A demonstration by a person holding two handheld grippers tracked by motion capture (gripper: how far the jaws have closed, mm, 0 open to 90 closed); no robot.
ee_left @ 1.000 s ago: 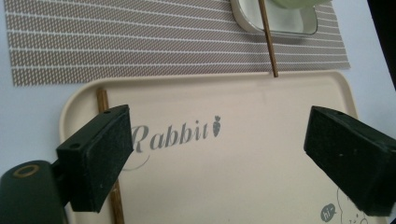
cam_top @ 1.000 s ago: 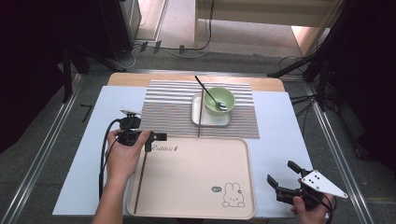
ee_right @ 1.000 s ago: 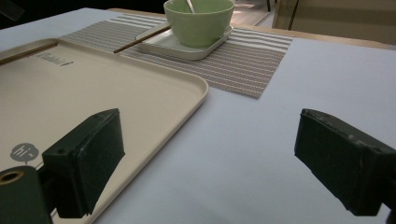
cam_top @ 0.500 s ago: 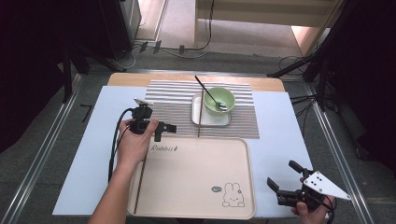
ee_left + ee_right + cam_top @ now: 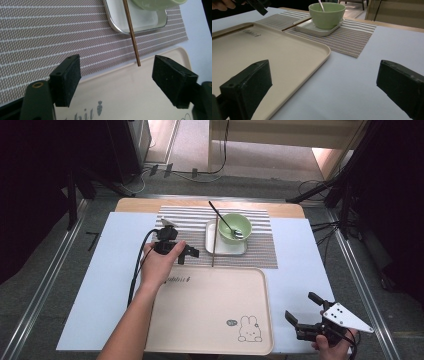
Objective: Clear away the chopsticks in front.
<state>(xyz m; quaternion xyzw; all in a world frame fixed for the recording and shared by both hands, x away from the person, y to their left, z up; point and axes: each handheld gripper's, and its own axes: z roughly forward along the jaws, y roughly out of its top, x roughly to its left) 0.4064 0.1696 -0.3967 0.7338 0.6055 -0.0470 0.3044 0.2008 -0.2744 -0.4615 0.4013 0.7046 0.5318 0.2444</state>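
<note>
Two grippers at a pale blue table. High view: left gripper (image 5: 187, 254), jaws wide, empty, over the striped placemat (image 5: 185, 220) by the beige tray (image 5: 210, 310)'s far-left corner; its reach is toward the chopstick (image 5: 213, 242), which runs near-to-far, leaning on the white dish (image 5: 226, 250) under the green bowl (image 5: 235, 227). Tray bears a rabbit drawing (image 5: 248, 330); its writing is unreadable. Grey floor, cables beyond. Left gripper view: chopstick tip between jaws, above the tray's rim. Right gripper view: right gripper (image 5: 322, 90) wide, empty, near the table's near-right corner.

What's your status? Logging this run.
Left hand-held gripper open, nearing chopstick on plate. Right hand-held gripper open, idle. Nothing blocking.
</note>
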